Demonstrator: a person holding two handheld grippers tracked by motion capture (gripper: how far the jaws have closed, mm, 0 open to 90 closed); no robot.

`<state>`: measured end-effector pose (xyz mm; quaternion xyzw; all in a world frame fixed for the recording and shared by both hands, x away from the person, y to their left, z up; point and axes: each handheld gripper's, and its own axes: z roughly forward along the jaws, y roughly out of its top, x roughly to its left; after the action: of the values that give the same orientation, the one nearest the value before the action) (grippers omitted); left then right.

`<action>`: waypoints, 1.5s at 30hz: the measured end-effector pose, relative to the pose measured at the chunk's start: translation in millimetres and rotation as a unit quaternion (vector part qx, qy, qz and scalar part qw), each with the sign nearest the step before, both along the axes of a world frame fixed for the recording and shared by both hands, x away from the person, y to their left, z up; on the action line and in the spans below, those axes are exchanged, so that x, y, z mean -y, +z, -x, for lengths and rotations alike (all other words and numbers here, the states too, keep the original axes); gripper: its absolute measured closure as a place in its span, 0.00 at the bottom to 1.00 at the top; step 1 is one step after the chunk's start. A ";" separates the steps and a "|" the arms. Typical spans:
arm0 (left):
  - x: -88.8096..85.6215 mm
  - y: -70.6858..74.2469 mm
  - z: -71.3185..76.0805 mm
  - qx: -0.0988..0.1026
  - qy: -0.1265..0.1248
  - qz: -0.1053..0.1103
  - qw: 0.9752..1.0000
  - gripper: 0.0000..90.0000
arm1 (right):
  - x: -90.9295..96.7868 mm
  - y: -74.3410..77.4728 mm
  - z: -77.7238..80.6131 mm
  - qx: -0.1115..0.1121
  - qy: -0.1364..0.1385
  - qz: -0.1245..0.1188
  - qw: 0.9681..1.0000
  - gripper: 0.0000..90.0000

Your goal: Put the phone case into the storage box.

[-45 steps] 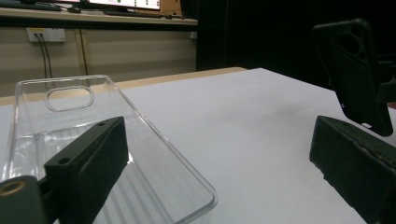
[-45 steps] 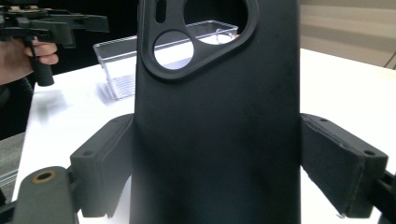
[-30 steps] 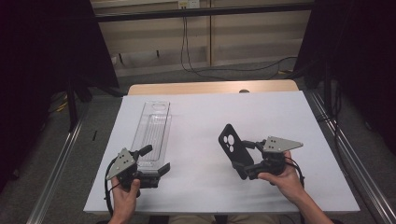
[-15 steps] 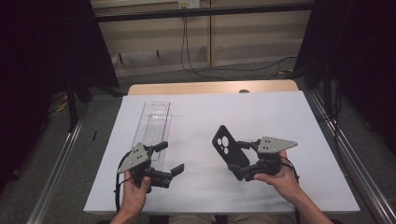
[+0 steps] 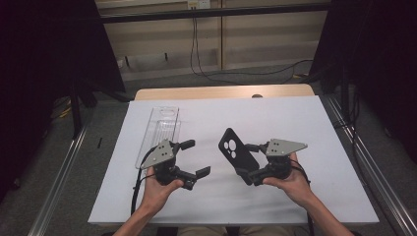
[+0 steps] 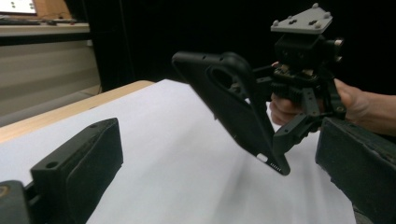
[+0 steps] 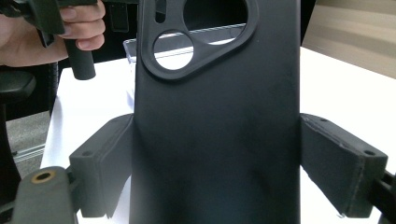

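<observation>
Right gripper view has the right gripper (image 7: 219,163) clamped across a black phone case (image 7: 219,130), one pad on each long edge, so the jaws stand pretty wide but they're full. The case stands upright between them, camera cutout up at 12 o'clock, and through that hole you can see a bit of the clear plastic tray (image 7: 187,42) behind it.

From the high view, the right gripper (image 5: 248,162) sits around 4 o'clock on the white table (image 5: 295,123), with the phone case (image 5: 235,152) tilted and lifted off the surface, sticking out toward 10 o'clock from the hand.

The left gripper (image 5: 192,158) is at about 7 o'clock on the table, jaws spread wide with nothing between them, pointing over at the case but well apart from it. The tray (image 5: 162,130) lies flat just beyond it, running toward 12 o'clock.

Left gripper view shows the phone case (image 6: 233,102) hanging tilted over the table, held by the far gripper.
</observation>
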<state>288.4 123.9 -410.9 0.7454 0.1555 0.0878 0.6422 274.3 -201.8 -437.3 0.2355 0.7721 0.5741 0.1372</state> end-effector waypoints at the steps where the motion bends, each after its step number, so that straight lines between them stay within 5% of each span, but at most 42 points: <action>1: 2.0 1.3 -1.7 0.002 -0.001 0.001 1.000 0.01 | 0.0 0.0 0.0 0.000 0.000 0.000 1.000 0.15; 3: 9.6 3.1 -8.5 -0.001 -0.014 0.020 1.000 0.01 | 0.5 1.7 -2.3 0.000 0.002 0.000 1.000 0.15; 7: 17.4 7.2 -17.5 0.012 -0.026 0.017 0.999 0.01 | 0.4 3.5 -5.5 0.007 -0.001 -0.007 1.000 0.15; 8: 20.9 6.9 -19.7 0.012 -0.035 0.035 0.999 0.01 | 0.6 3.1 -6.0 0.003 -0.001 -0.012 1.000 0.15; 27: 29.7 -0.1 -29.3 -0.002 -0.076 0.036 0.996 0.03 | -7.4 -3.2 -3.4 -0.003 0.046 -0.027 0.999 0.15; 45: 32.9 -5.9 -34.1 -0.017 -0.119 0.046 0.992 0.06 | -15.7 -3.3 0.8 -0.008 0.085 -0.032 0.996 0.15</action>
<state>322.4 90.9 -416.8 0.7295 0.0808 -0.0088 0.6791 273.4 -186.1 -440.5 0.1780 0.7719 0.6059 0.0738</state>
